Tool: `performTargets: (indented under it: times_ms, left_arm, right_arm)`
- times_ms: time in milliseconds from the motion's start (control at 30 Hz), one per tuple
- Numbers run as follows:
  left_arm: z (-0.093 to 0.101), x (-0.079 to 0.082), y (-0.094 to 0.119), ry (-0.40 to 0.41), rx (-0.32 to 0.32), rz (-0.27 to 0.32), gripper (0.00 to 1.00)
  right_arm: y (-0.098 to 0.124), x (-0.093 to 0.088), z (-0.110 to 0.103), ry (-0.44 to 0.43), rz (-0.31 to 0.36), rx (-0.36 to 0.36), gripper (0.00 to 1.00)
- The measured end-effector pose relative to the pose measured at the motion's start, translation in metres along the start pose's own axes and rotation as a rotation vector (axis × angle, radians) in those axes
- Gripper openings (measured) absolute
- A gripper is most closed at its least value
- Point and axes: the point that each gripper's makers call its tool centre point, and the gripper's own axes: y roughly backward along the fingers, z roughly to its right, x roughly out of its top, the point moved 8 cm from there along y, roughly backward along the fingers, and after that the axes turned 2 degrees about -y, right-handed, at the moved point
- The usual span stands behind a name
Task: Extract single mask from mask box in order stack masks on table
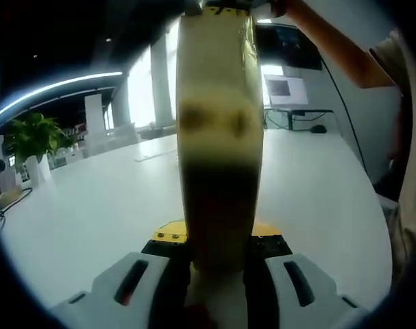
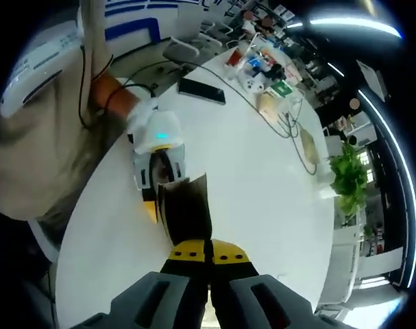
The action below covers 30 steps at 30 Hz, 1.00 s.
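Now we hold one mask [image 2: 187, 209] stretched between both grippers, left [image 1: 218, 274] and right [image 2: 209, 264], fingers closed on it; uneven pulling could tear it above the table [image 2: 262, 171].

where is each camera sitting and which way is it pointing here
Left gripper view: rides on the left gripper, looking along its jaws over the white table toward a plant; a mask stands close before the lens, with the person's arm at upper right.
Right gripper view: rides on the right gripper, looking down at the table; its jaws pinch the mask, with the left gripper and the person's torso beyond.
Shared: mask, table, plant.
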Motion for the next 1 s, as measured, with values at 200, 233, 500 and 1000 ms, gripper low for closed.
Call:
performTargets:
  times_ms: [200, 233, 500, 1000]
  left_arm:
    - [0.0, -0.001, 0.0, 0.01, 0.003, -0.003, 0.2]
    - [0.0, -0.001, 0.0, 0.012, 0.003, -0.004, 0.2]
    - [-0.001, -0.001, 0.0, 0.015, 0.005, -0.005, 0.2]
    - [0.0, 0.0, 0.001, 0.019, 0.007, -0.005, 0.2]
  right_arm:
    - [0.01, -0.001, 0.004, -0.021, 0.023, -0.05, 0.0]
    - [0.012, -0.001, 0.004, -0.022, 0.027, -0.057, 0.0]
    - [0.026, 0.0, 0.008, -0.038, 0.052, -0.116, 0.0]
    - [0.051, 0.004, 0.018, -0.059, 0.089, -0.215, 0.0]
